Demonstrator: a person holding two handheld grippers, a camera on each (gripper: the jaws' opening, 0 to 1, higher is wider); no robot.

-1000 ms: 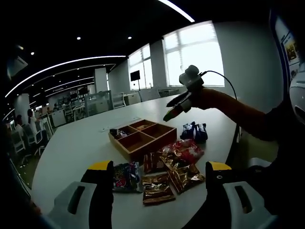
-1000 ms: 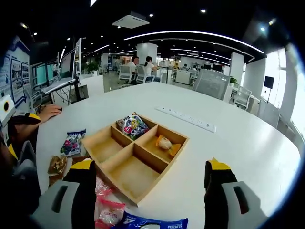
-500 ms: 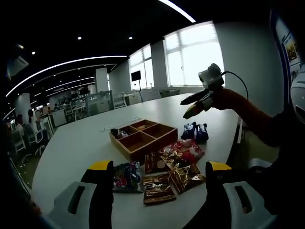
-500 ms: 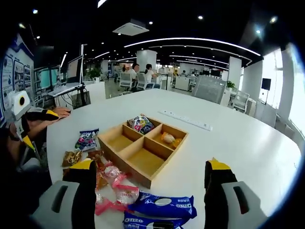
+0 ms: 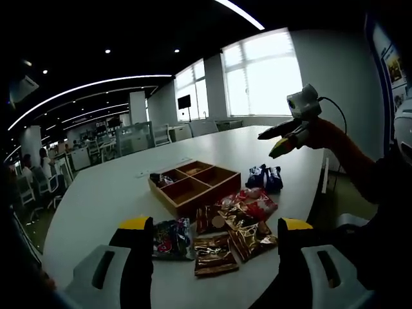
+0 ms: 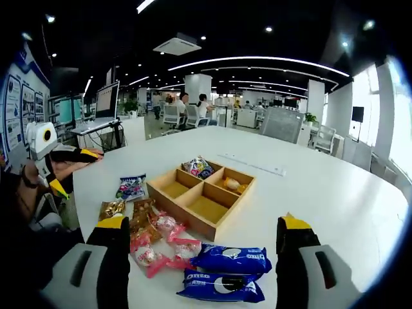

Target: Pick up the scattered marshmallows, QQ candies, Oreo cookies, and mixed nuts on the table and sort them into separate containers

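A wooden four-compartment tray (image 5: 201, 198) (image 6: 230, 214) sits mid-table. One compartment holds a colourful candy packet (image 6: 199, 167), another an orange-yellow sweet (image 6: 232, 185). Near it lie blue Oreo packs (image 5: 264, 177) (image 6: 232, 259), pink-red marshmallow packets (image 5: 252, 203) (image 6: 161, 243), brown nut packets (image 5: 212, 252) (image 6: 113, 209) and a loose candy packet (image 5: 170, 237) (image 6: 132, 188). My left gripper (image 5: 214, 257) (image 6: 74, 170) stands open before the packets. My right gripper (image 6: 203, 257) (image 5: 275, 143) is open, held above the table, apart from the tray, nothing in it.
The round white table (image 6: 322, 193) stretches wide beyond the tray, with a power strip (image 6: 252, 164) on it. A person's orange sleeve (image 5: 341, 151) reaches in from the right. Office desks, chairs and seated people (image 6: 183, 103) fill the background.
The right gripper has drawn back from over the tray toward the table's edge, so its view takes in the tray and all packets. The left gripper has held still.
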